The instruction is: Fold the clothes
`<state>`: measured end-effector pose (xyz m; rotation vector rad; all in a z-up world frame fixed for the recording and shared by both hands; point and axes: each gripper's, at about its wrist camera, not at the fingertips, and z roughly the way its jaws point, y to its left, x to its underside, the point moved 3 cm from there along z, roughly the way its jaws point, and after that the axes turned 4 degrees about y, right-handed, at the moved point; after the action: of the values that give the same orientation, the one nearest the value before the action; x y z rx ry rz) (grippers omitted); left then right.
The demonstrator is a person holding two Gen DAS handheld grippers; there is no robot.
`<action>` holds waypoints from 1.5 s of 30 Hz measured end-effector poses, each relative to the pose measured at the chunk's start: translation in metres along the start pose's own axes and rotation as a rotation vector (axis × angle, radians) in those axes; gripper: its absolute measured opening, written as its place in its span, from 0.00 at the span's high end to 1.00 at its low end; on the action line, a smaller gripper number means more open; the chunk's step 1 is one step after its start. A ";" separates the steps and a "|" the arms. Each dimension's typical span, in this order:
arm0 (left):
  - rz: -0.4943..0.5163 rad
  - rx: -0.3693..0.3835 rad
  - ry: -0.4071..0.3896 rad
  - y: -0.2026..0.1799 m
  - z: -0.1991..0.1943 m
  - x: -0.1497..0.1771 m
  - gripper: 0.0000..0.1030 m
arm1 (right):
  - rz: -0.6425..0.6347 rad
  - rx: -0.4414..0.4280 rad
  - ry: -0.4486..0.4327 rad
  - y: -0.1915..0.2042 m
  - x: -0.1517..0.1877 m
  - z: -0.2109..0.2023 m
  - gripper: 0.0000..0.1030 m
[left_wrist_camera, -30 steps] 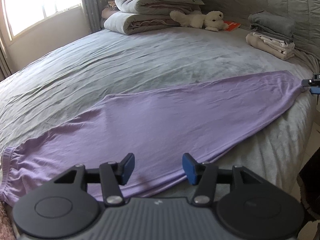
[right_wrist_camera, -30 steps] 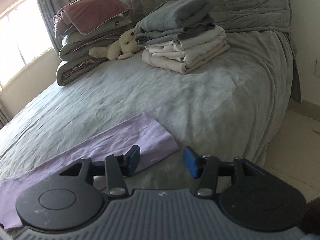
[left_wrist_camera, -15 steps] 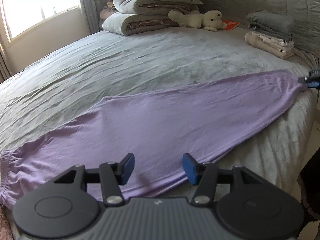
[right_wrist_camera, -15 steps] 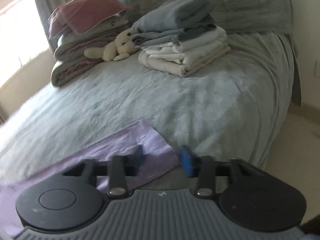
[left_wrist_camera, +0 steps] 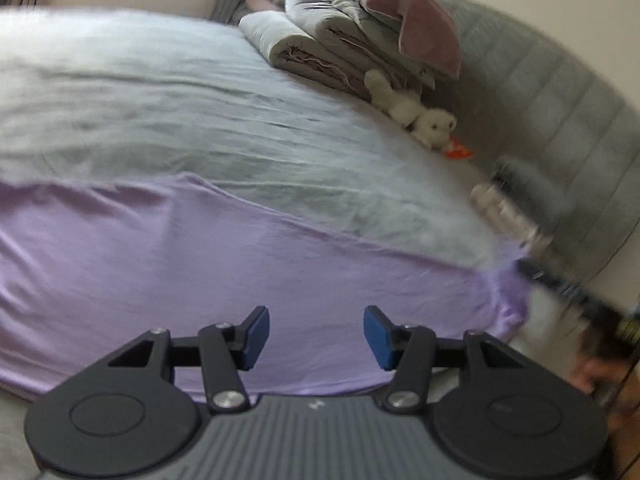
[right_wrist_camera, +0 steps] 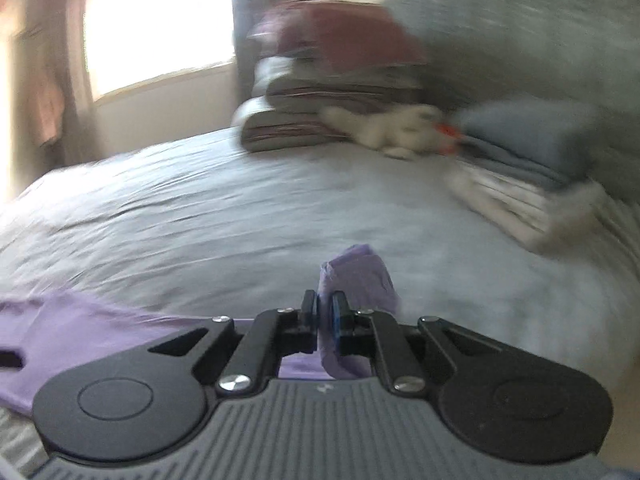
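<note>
**Lilac garment pinched at one end, spread flat at the other**

A long lilac cotton garment [left_wrist_camera: 224,264] lies stretched across the near part of a wide bed covered with a pale grey plush blanket [left_wrist_camera: 192,120]. The right gripper [right_wrist_camera: 325,312] has its jaws closing on a bunched end of that garment [right_wrist_camera: 356,276]: a fold of lilac cloth sits between the blue pads and rises in a crumpled peak above them. The left gripper [left_wrist_camera: 316,334] hovers above the flat middle of the garment with its jaws about half apart and nothing between them; the cloth shows through the gap, and whether the tips touch it I cannot tell.

There are no containers in view; the bed itself carries everything. Against the quilted grey headboard [left_wrist_camera: 560,112] rests a pile of folded grey and mauve bedding topped with a dusky pink pillow [left_wrist_camera: 360,28]. A white plush toy [left_wrist_camera: 420,116] lies at the foot of that pile, with a small orange object [left_wrist_camera: 458,152] just beside it. Further along stands a stack of folded cream and grey-blue clothes [right_wrist_camera: 532,184], blurred in both views. A bright window [right_wrist_camera: 160,24] shows behind the bed.

No brand, label or writing can be read anywhere; the pictures are smeared by motion
</note>
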<state>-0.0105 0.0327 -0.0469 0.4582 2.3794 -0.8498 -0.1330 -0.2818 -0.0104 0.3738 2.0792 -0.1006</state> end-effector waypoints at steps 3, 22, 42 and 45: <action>-0.070 0.069 0.007 0.000 0.006 0.001 0.51 | -0.099 -0.066 0.019 0.044 0.002 0.009 0.90; -0.252 0.185 0.045 0.012 0.030 -0.009 0.53 | -0.232 -0.354 0.115 0.143 0.043 -0.003 0.73; -0.198 0.211 0.061 -0.012 0.058 -0.020 0.69 | -0.665 -0.300 0.090 0.132 0.058 0.019 0.88; -0.191 0.211 0.072 -0.016 0.062 -0.020 0.69 | -0.587 -0.267 0.083 0.121 0.052 0.022 0.99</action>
<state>0.0217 -0.0222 -0.0669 0.3519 2.4389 -1.1967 -0.1022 -0.1605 -0.0566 -0.4069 2.1901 -0.1545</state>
